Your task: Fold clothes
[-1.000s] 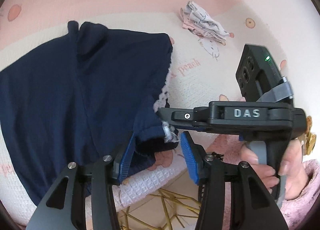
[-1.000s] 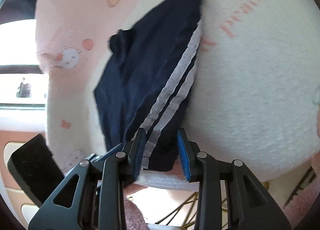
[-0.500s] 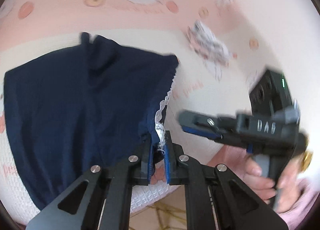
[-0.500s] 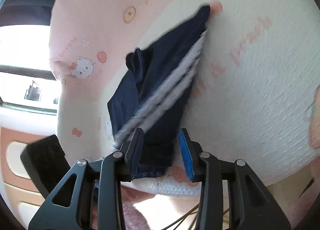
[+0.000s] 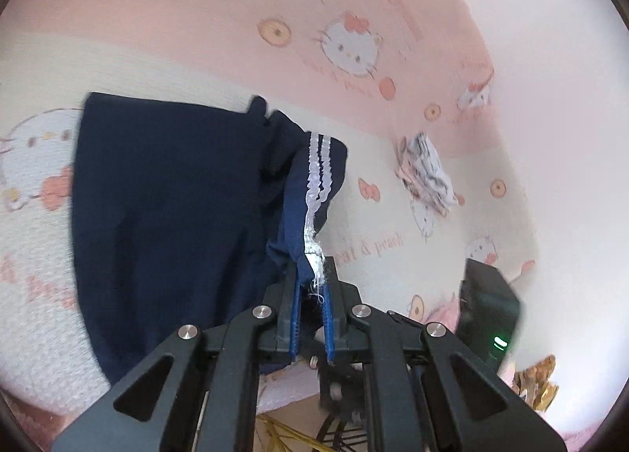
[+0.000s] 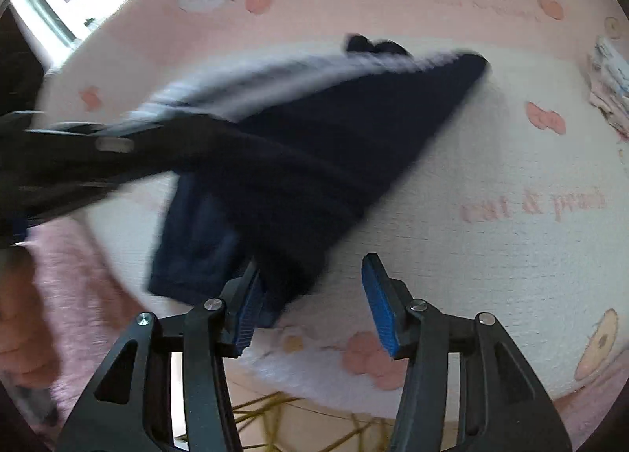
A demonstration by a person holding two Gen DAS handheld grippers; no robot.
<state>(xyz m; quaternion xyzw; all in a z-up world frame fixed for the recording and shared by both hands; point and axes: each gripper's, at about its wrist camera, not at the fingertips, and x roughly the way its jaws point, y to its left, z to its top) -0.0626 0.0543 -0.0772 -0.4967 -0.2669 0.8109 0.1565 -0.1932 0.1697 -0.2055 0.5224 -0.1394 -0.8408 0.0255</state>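
Left claw (image 5: 312, 286) is clamped on the striped hem of the navy shorts (image 5: 165, 208), so that edge can be carried over; right claw (image 6: 310, 298) is held wide open, nothing gripped, beside the cloth on the bed (image 6: 491, 255).

The navy shorts (image 5: 165, 208) are soft matt cloth with a white lace-like stripe. The blanket (image 6: 491, 255) is textured waffle-weave cloth. The left gripper (image 5: 312, 279) is matt black plastic with ribbed blue pads and shiny metal screws.

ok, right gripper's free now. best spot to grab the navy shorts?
Judging by the right wrist view: the near hem corner of the navy shorts, beside the open right gripper. Come in low from the bed's front edge; that corner overhangs it, and the left gripper holds the striped edge.
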